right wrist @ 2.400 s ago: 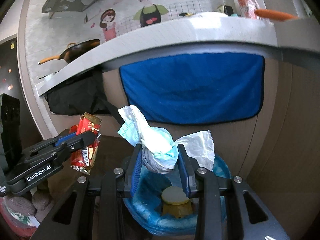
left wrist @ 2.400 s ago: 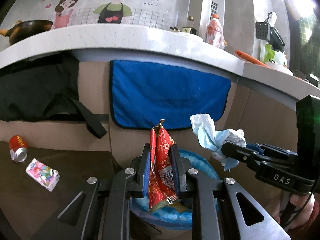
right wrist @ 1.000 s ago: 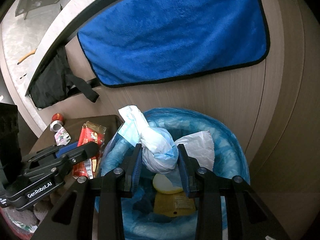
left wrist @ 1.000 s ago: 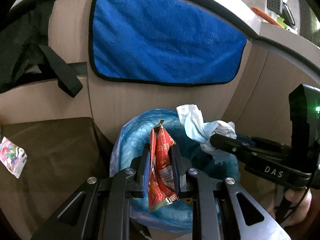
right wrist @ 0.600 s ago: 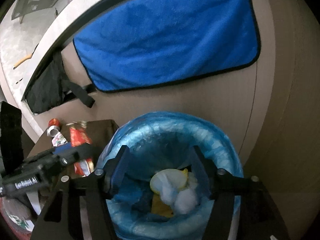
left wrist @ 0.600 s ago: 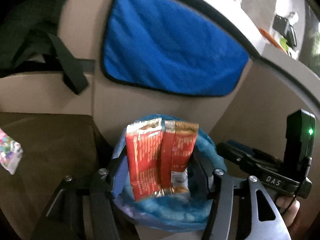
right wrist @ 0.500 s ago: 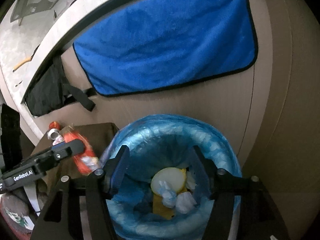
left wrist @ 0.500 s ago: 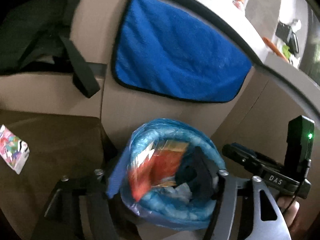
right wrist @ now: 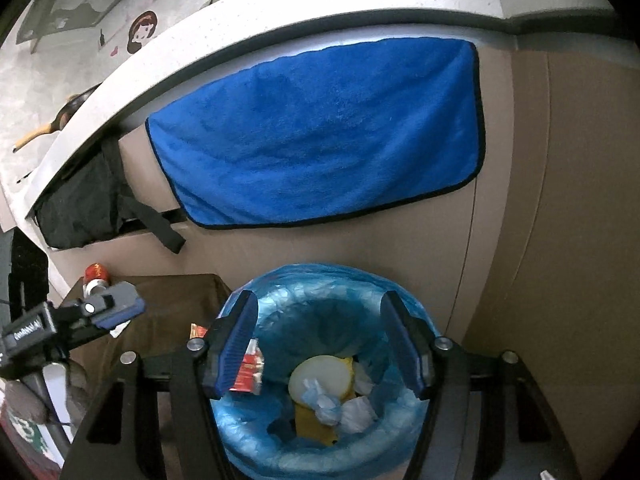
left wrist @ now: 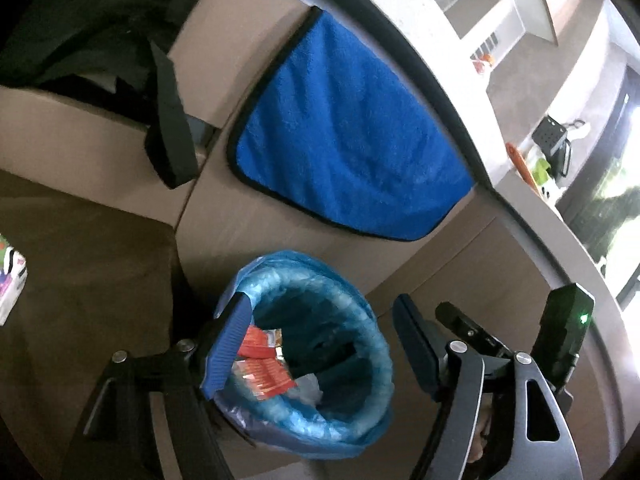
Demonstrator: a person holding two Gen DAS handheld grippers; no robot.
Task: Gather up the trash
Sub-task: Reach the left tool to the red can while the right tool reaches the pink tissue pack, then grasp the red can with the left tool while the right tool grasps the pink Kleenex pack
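Note:
A bin lined with a blue bag (left wrist: pixel 372 344) (right wrist: pixel 256 440) stands against the cabinet. The red snack wrapper (left wrist: pixel 264 372) (right wrist: pixel 250 370) lies inside it by the left rim. The crumpled white-and-blue tissue (right wrist: pixel 340 406) lies in the bin beside a yellow cup with a pale lid (right wrist: pixel 320 376). My left gripper (left wrist: pixel 320 344) is open and empty above the bin. My right gripper (right wrist: pixel 320 344) is open and empty above the bin too. A red can (right wrist: pixel 96 276) lies on the brown surface at the left. A colourful packet (left wrist: pixel 10 280) lies at the left edge.
A blue towel (left wrist: pixel 348 152) (right wrist: pixel 320 132) hangs on the cabinet front behind the bin. A black strap (left wrist: pixel 168 120) hangs to the left of it. The brown low surface (left wrist: pixel 92 264) (right wrist: pixel 168 300) lies left of the bin. The counter edge (right wrist: pixel 240 32) runs above.
Both grippers opened over the bin. The red wrapper dropped from the left gripper and the tissue from the right gripper; both now lie inside the bin. The left view has tilted.

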